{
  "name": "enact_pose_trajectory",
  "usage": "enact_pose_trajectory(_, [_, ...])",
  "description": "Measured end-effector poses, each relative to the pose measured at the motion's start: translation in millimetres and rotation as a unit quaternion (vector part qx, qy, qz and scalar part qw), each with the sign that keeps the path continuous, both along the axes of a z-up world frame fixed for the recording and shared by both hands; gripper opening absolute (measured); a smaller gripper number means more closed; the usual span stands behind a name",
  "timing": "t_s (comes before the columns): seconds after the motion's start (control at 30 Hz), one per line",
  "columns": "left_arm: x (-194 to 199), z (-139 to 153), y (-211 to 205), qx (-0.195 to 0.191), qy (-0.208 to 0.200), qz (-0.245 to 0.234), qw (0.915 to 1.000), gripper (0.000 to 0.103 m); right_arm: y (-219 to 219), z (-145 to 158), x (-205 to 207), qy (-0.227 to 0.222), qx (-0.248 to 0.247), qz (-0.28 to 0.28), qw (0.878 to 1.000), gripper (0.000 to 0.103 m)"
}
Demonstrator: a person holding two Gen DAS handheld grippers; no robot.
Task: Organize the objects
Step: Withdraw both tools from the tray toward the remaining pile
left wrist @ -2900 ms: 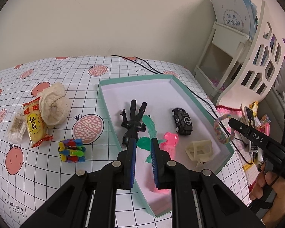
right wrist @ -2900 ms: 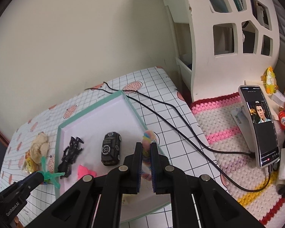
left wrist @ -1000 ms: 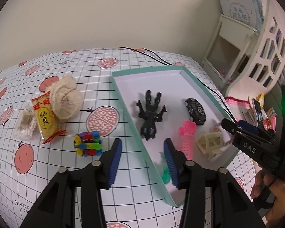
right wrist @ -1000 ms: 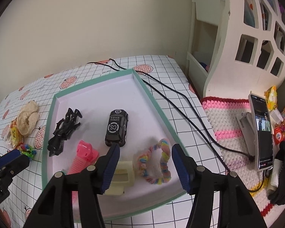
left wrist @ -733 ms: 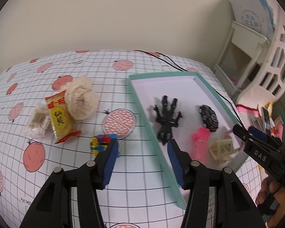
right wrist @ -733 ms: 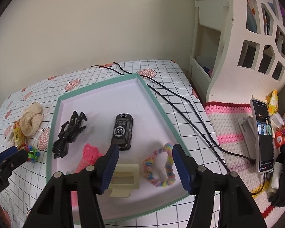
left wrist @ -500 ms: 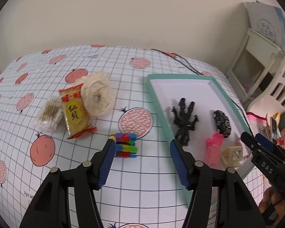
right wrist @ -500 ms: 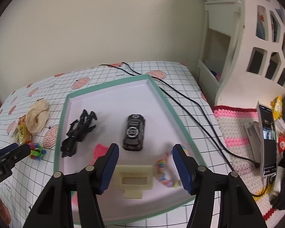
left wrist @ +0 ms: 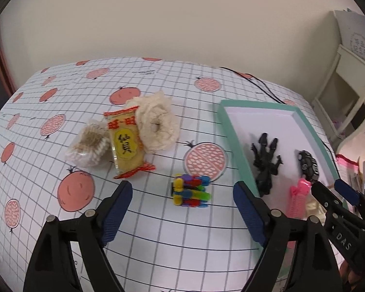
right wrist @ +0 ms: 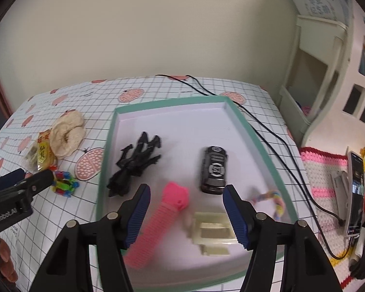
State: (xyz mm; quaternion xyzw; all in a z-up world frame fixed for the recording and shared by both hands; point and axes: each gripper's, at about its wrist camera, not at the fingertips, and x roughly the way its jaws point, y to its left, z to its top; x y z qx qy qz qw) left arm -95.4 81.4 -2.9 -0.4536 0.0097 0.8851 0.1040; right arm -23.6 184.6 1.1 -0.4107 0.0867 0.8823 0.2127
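Since 2.9 s ago both tools had let go: the left tool [left wrist: 182,209] dropped the green piece into the tray [right wrist: 243,124], the right tool [right wrist: 185,202] the rainbow loop [right wrist: 275,199]. The left tool then swung left, out over the counter [left wrist: 146,231]. Now it was spread wide and empty, the multicolour block toy [left wrist: 191,191] lying between its fingers, untouched; likely the next pick. The right tool was also wide, holding nothing, hovering over the tray's near end above the pink comb [right wrist: 163,219] and cream frame [right wrist: 214,228]. 3 items were left beyond the block toy: snack packet [left wrist: 125,143], cotton-swab bag [left wrist: 88,146], cream scrunchie [left wrist: 158,124].
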Motion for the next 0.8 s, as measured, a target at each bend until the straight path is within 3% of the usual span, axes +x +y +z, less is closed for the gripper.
enact_pose_trajectory(0.4, [-11,0,-39,-0.003,0.0,0.095,0.9955,0.087,-24,2,-14,0.006,0.007,0.026,1.0,0.079])
enact_pose_trajectory(0.47, [-12,-1,-44,-0.007,-0.001,0.108,0.9941,0.1,-26,2,-15,0.007,0.011,0.028,1.0,0.083])
enact_pose_trajectory(0.63, [-15,-1,-55,-0.003,-0.004,0.127,0.9919,0.1,-31,2,-17,0.008,0.015,0.031,0.999,0.102])
enact_pose_trajectory(0.8, [-16,0,-58,-0.001,-0.001,0.135,0.9908,0.1,-35,0,-20,0.004,0.017,0.036,0.999,0.103])
